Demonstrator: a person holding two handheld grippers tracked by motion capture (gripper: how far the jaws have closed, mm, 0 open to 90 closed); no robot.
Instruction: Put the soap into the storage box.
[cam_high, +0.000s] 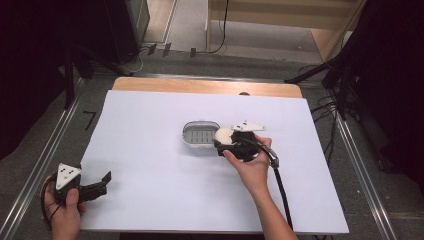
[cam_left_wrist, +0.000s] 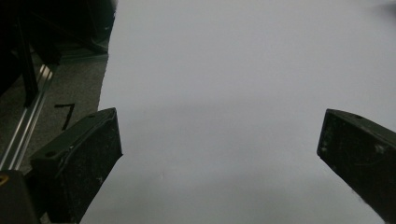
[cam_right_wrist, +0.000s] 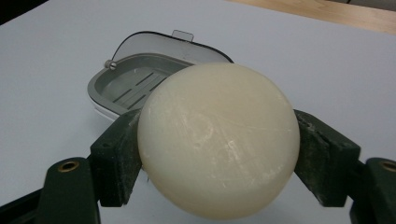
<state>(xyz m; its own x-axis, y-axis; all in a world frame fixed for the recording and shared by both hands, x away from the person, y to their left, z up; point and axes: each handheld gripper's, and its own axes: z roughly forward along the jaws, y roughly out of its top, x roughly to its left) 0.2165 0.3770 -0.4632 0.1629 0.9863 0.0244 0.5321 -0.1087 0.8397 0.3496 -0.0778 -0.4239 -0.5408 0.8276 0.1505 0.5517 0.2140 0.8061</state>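
A round cream soap bar (cam_right_wrist: 218, 140) sits clamped between the jaws of my right gripper (cam_right_wrist: 218, 154), held just above the table. In the high view the soap (cam_high: 223, 135) and right gripper (cam_high: 226, 142) hover at the right rim of an open grey soap case (cam_high: 194, 146) with a slatted floor and a clear lid. The case (cam_right_wrist: 122, 84) lies just beyond the soap in the right gripper view. My left gripper (cam_high: 105, 180) rests at the table's front left corner, open, with nothing but white table between its jaws (cam_left_wrist: 219, 149).
A white sheet (cam_high: 150, 175) covers the table, with a wooden strip (cam_high: 200, 86) along the far edge. Metal rails (cam_high: 45, 155) run down both sides, and dark stands and cables sit beyond the table. A black cable (cam_high: 280, 185) trails from the right gripper.
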